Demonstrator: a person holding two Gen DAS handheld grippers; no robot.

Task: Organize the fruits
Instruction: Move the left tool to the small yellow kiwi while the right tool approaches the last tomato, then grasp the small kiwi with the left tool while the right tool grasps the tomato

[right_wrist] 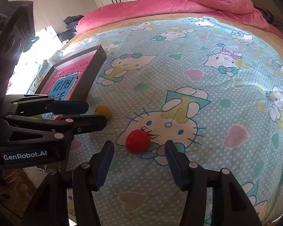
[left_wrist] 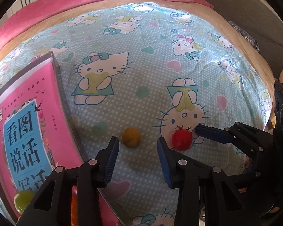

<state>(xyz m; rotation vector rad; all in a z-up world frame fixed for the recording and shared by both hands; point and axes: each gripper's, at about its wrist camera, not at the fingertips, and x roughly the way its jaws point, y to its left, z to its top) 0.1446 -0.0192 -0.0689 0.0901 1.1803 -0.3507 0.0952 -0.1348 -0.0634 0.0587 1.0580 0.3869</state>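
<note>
2 handheld grippers hover over a cartoon-cat bedsheet (right_wrist: pixel 207 60). The left gripper (left_wrist: pixel 138 155) stands with jaws apart and empty, a yellow fruit (left_wrist: pixel 131 137) just beyond them. The right gripper (right_wrist: pixel 139 159) is likewise parted and empty, a red tomato (right_wrist: pixel 138 144) resting on the sheet just beyond its tips. On the left, a dark tray (right_wrist: pixel 93 69) lined with a pink book cover holds what looks like a green fruit (left_wrist: pixel 22 199). A pink quilt (right_wrist: pixel 188 0) lies at the far edge.

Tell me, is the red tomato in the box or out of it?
Out. The red tomato lies on the cartoon bedsheet, away from the box, in front of the right gripper.
</note>
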